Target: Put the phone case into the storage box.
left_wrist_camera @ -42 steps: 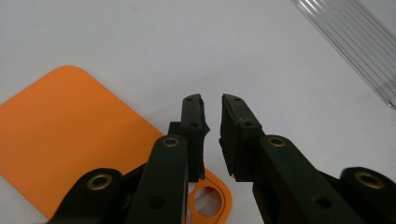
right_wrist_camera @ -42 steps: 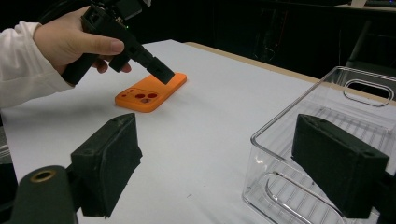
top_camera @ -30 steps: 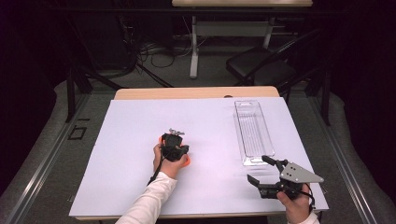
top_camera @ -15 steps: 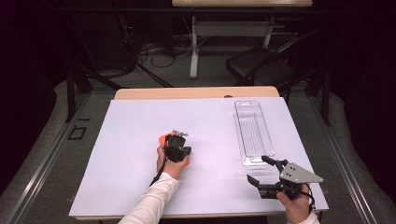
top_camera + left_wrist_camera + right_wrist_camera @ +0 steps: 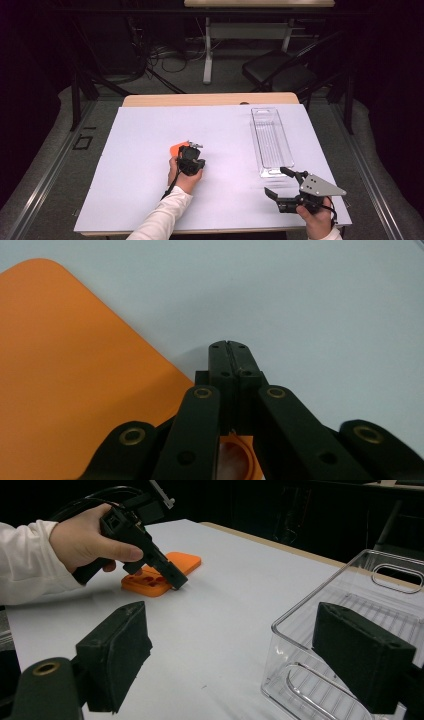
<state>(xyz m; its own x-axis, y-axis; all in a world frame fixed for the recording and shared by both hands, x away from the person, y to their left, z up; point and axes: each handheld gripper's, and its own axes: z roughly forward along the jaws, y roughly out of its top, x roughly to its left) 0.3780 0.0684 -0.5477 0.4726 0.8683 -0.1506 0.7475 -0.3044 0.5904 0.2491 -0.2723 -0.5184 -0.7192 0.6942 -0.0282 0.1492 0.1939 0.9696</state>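
Note:
A flat orange block point(image 5: 176, 148) with round holes point(image 5: 155, 577) lies on the white table near the middle. My left gripper point(image 5: 192, 162) points down at the table right beside that block. Its jaws are shut, tip to tip, with nothing between them point(image 5: 229, 346). The orange block point(image 5: 65, 375) lies to the left of the jaws. In the right gripper view the left gripper's tip point(image 5: 177, 582) touches the table at the block's near edge. My right gripper point(image 5: 276, 181) is held open and empty near the front right corner point(image 5: 240, 655).
A long clear plastic container point(image 5: 270, 142) lies at the right of the white sheet point(image 5: 150, 200), its near end just beyond the right gripper point(image 5: 350, 630). A dark chair point(image 5: 280, 72) and cables stand on the floor beyond the table.
The left gripper has shifted slightly over the orange block, and more of the block now shows at its far left side. The right gripper has kept still.

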